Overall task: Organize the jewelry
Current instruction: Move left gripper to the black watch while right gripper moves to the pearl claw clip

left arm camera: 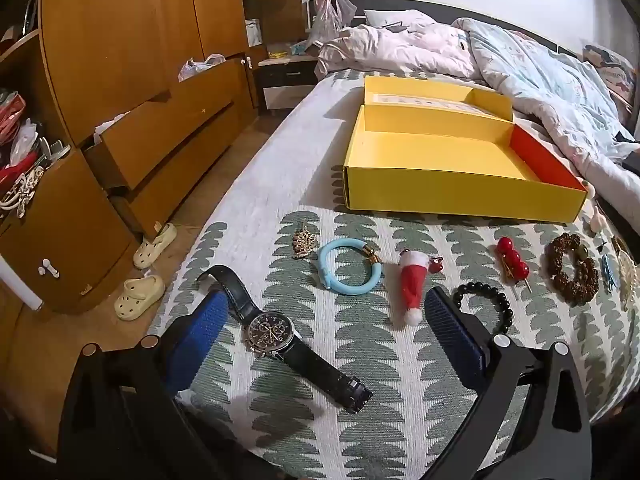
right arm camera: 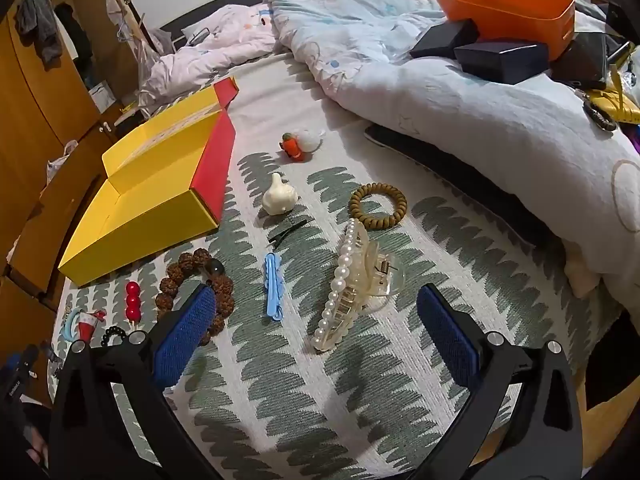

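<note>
Jewelry lies in a row on the patterned bedspread before an open yellow box (left arm camera: 440, 168) (right arm camera: 152, 204). My left gripper (left arm camera: 324, 312) hangs open above a black wristwatch (left arm camera: 276, 332), which lies between its blue pads without touching them. Beyond it lie a gold brooch (left arm camera: 303, 240), a blue bangle (left arm camera: 348, 270), a small Santa hat (left arm camera: 412, 286), a black bead bracelet (left arm camera: 486, 300), red berry beads (left arm camera: 512, 260) and a brown bead bracelet (left arm camera: 572, 272). My right gripper (right arm camera: 316, 304) is open over a pearl hair claw (right arm camera: 352, 284), near a blue clip (right arm camera: 273, 288).
A coiled hair tie (right arm camera: 378, 206), a white garlic-shaped piece (right arm camera: 279, 200), a black clip (right arm camera: 290, 232) and an orange charm (right arm camera: 294, 146) lie further back. A rumpled duvet (right arm camera: 480, 120) carries an orange basket (right arm camera: 504, 4) and dark boxes (right arm camera: 500, 60). Wooden drawers (left arm camera: 120, 120) and slippers (left arm camera: 148, 264) stand left.
</note>
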Demonstrator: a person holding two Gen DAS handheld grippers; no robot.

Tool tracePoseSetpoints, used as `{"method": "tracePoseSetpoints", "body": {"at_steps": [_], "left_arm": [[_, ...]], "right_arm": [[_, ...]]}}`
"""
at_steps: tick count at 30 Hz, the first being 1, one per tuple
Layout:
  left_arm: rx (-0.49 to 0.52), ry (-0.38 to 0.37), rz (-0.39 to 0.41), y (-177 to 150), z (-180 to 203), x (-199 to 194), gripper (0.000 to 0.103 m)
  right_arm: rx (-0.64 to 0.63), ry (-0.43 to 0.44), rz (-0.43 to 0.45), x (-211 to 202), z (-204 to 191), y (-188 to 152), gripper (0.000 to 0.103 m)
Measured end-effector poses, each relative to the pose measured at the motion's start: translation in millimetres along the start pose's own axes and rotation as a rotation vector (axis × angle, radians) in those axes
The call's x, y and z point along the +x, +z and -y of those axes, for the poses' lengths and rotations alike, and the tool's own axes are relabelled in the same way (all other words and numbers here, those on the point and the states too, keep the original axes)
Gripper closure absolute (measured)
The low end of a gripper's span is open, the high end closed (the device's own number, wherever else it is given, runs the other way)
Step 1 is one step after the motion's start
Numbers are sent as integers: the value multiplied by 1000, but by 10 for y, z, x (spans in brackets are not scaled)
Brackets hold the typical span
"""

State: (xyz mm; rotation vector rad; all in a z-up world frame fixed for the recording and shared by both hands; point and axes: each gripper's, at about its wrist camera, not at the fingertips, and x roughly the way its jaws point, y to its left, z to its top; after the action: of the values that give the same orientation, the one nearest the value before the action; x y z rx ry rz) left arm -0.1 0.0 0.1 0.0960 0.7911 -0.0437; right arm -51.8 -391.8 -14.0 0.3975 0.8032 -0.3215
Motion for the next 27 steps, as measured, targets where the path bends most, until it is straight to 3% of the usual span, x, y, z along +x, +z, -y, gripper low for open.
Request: {"method": "tracePoseSetpoints", "body": {"at_steps": [14, 21, 27], "left_arm": [[-2, 29, 8, 16, -100, -10, 6], [-65, 24, -42, 72, -448, 55, 6], [-137, 49, -132, 32, -835, 195, 6]], "right_arm": [[9, 7, -8, -22, 7, -44, 3], [13, 9, -12, -5, 39, -32, 3], [9, -1, -16, 4, 52, -41, 3]]}}
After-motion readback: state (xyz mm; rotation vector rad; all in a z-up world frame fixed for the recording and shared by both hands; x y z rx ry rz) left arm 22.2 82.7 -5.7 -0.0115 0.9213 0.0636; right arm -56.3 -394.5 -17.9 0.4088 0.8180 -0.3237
